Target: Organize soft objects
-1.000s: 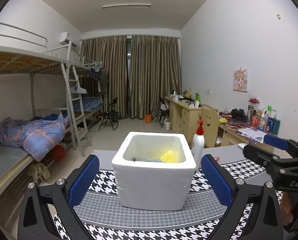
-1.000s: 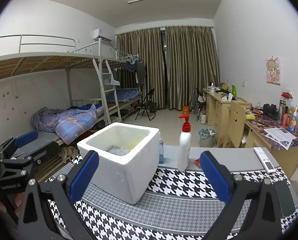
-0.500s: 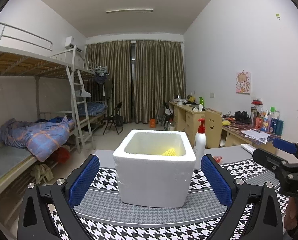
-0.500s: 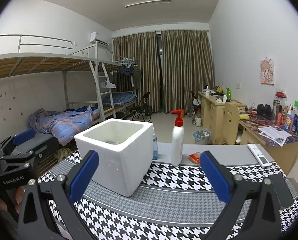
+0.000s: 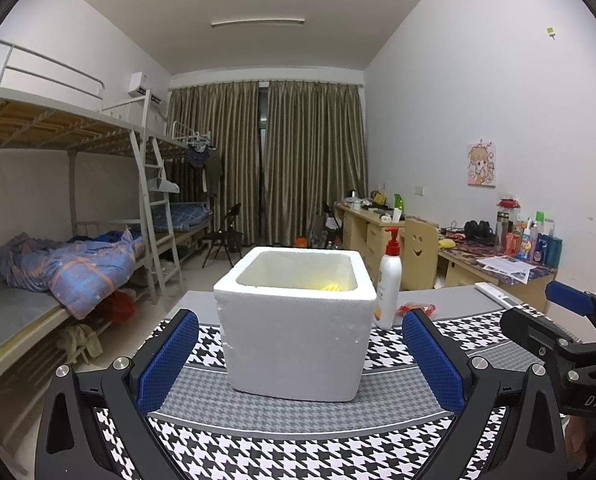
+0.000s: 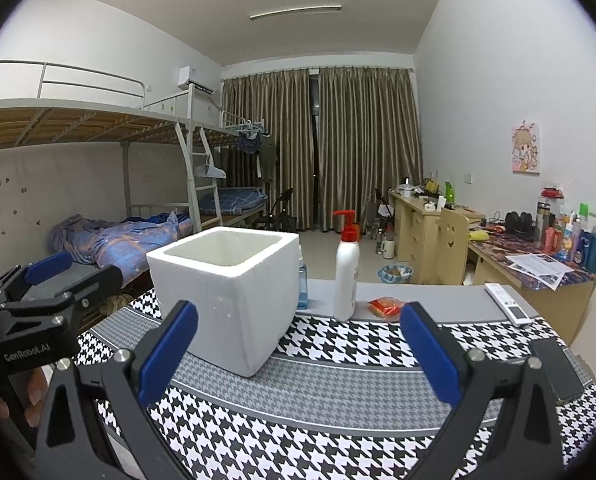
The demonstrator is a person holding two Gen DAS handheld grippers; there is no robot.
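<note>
Straight ahead of the left gripper (image 5: pixel 300 354) in the left wrist view stands the white foam box (image 5: pixel 293 320), on the houndstooth-covered surface (image 5: pixel 298 444) and centred between the two spread, empty blue pads. A bit of a yellow soft object (image 5: pixel 332 287) peeks over the far inner rim, so at least one item already lies inside. A pump bottle (image 5: pixel 388 280) stands just beside the box's right wall, a small red packet (image 5: pixel 418 309) near it.

From the right wrist view, the right gripper (image 6: pixel 298 356) is likewise wide open and holds nothing; the box (image 6: pixel 227 296) sits ahead and to its left, one corner turned toward it, contents hidden. The packet (image 6: pixel 386 306) lies ahead, slightly right, past the bottle (image 6: pixel 346 268). Judging by this, the left gripper is better lined up with the box, the right nearer the packet.
</note>
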